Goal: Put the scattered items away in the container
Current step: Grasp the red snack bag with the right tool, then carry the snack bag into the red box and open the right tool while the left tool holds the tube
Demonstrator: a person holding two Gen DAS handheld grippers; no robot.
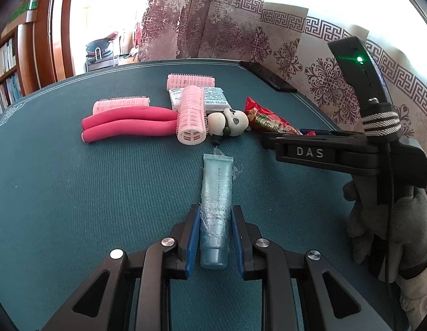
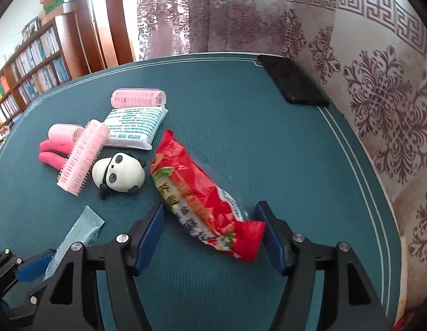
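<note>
Straddling the red snack packet (image 2: 202, 201), the right tongs (image 2: 210, 231) gape; crinkly film may slide out, while left tongs (image 1: 214, 231) clench the tube (image 1: 215, 209)

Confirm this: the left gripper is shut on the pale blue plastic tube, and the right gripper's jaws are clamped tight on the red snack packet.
Half right. The left gripper is shut on the pale blue plastic tube. The right gripper is not clamped: the right wrist view shows its jaws standing open on either side of the red snack packet, with clear gaps to both pads.
</note>
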